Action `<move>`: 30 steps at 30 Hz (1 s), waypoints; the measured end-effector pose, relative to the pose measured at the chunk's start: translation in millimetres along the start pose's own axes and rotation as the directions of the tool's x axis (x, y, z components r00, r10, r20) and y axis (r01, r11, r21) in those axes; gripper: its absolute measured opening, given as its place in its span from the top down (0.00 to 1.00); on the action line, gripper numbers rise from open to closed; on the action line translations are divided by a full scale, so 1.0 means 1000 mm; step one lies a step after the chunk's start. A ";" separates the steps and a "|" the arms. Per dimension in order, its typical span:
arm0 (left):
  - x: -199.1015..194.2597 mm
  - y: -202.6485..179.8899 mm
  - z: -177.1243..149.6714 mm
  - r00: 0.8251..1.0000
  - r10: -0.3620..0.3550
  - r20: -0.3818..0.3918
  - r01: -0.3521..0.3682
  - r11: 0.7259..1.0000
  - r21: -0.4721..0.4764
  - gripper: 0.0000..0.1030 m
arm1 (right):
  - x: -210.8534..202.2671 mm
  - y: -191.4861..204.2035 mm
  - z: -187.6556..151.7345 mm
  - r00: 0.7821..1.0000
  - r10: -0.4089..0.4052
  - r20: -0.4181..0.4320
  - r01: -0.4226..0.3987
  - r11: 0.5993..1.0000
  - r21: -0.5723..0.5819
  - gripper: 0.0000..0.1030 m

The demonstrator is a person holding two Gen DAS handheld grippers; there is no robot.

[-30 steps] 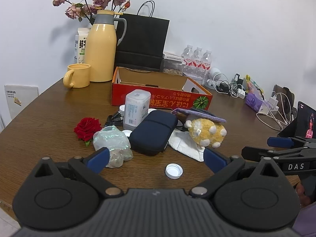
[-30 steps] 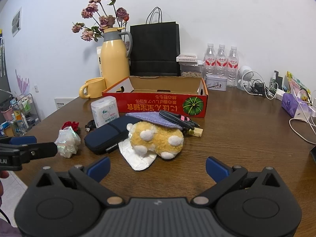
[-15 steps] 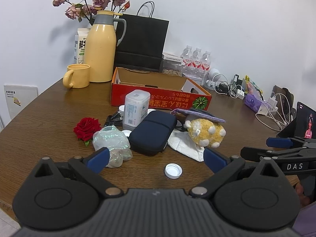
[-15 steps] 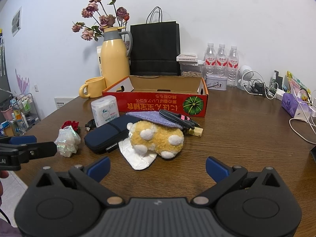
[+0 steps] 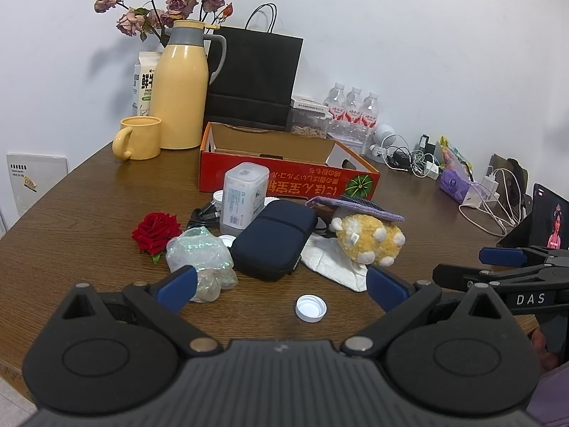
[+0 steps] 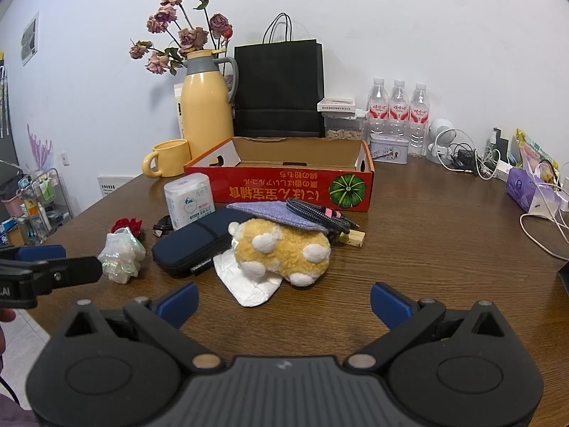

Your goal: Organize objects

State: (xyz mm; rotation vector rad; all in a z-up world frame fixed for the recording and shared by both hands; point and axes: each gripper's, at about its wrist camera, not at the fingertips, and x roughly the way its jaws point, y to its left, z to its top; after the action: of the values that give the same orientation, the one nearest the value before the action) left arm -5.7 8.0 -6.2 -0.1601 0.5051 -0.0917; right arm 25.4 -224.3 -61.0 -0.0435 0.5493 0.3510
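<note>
Left wrist view, left claw (image 5: pixel 281 286): blue-padded fingers spread wide at the lower frame, holding nothing; it looks poised above the wooden table (image 5: pixel 89 213) before a first pick.
Left wrist view, clutter: centre frame, a heap in front of the open red cardboard box (image 5: pixel 284 174), probably the bin for it.
Left wrist view, count: one navy zipped pouch (image 5: pixel 274 240), one yellow plush toy (image 5: pixel 368 238), one red fabric rose (image 5: pixel 156 231), one crumpled iridescent wrapper (image 5: pixel 199 254), one white bottle cap (image 5: pixel 310 307) lying alone nearest the claw.
Right wrist view, right claw (image 6: pixel 284 302): jaws wide apart, empty, aimed at the plush toy (image 6: pixel 281 249) at centre.
Right wrist view, stacking: a purple knitted cloth (image 6: pixel 274 213) rests on the plush, one braided black cable (image 6: pixel 320 213) on the cloth.
Right wrist view, count: three water bottles (image 6: pixel 396 114) at upper right against the wall.
</note>
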 end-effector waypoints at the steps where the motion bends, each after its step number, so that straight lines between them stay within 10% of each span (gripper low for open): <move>1: 0.000 0.000 0.000 1.000 0.000 0.000 0.000 1.000 0.000 0.00 | 0.000 0.000 0.000 1.000 0.000 0.000 0.000 1.000 0.000 0.00; 30: 0.002 0.004 -0.001 1.000 0.001 -0.010 -0.001 1.000 -0.010 0.00 | 0.003 0.002 0.000 1.000 0.008 -0.014 -0.008 1.000 -0.010 0.00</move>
State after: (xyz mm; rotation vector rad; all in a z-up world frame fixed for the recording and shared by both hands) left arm -3.9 11.1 -8.8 -0.1693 0.5158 -0.0889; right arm 26.9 -221.1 -62.8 -0.0535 0.5620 0.3615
